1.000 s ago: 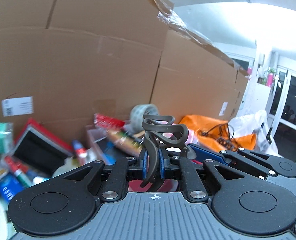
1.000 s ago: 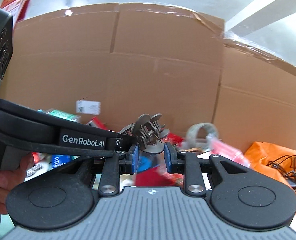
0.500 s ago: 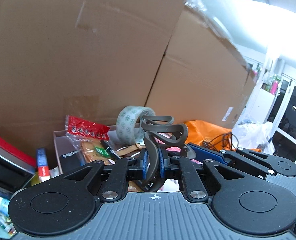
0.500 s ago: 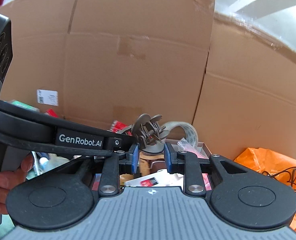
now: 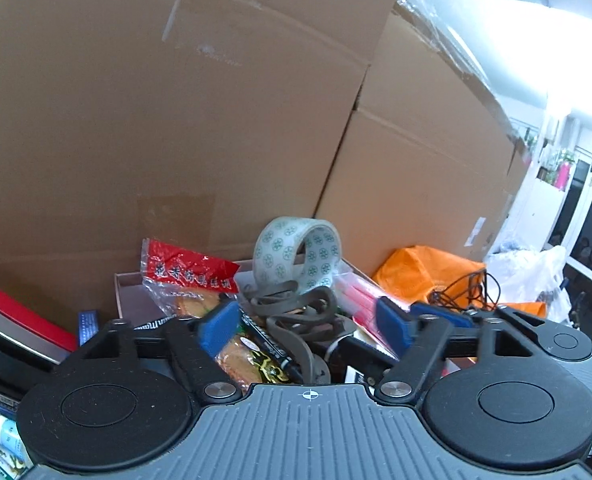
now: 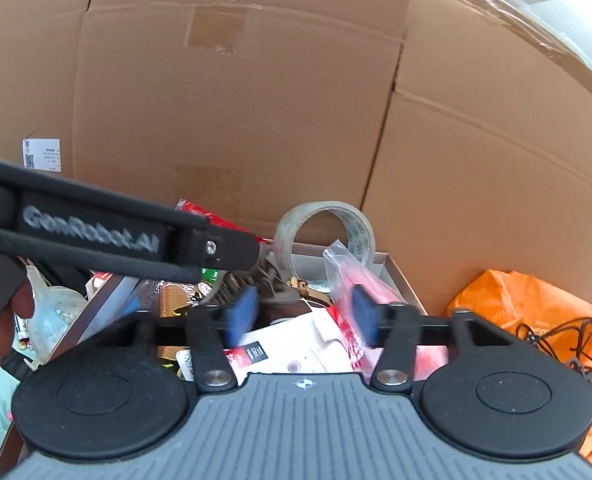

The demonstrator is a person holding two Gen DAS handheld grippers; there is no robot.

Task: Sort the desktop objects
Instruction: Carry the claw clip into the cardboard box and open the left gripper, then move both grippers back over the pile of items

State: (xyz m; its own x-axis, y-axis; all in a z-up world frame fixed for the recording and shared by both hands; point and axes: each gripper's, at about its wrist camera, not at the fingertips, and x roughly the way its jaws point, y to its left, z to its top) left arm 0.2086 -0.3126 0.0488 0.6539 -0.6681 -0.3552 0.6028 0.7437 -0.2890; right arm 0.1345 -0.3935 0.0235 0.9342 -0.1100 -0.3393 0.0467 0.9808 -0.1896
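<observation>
A grey-brown hand grip exerciser [image 5: 296,316] lies in an open cardboard box [image 5: 128,292] among snack packs, just ahead of my open left gripper [image 5: 308,326]. My right gripper [image 6: 304,314] is open too, over the same box [image 6: 392,268]; part of the exerciser [image 6: 268,276] shows beyond its left pad. A patterned tape roll [image 5: 298,254] stands on edge at the back of the box and also shows in the right wrist view [image 6: 328,236]. The left gripper's arm [image 6: 96,236] crosses the right wrist view.
Tall cardboard cartons [image 5: 216,120] form a wall right behind the box. A red snack bag [image 5: 188,272] and a marker [image 5: 268,344] lie in it. An orange bag with black cables [image 6: 536,316] sits to the right. A red-edged case [image 5: 16,320] is on the left.
Both grippers moved forward over the box and opened. The exerciser they held together now lies in the box.
</observation>
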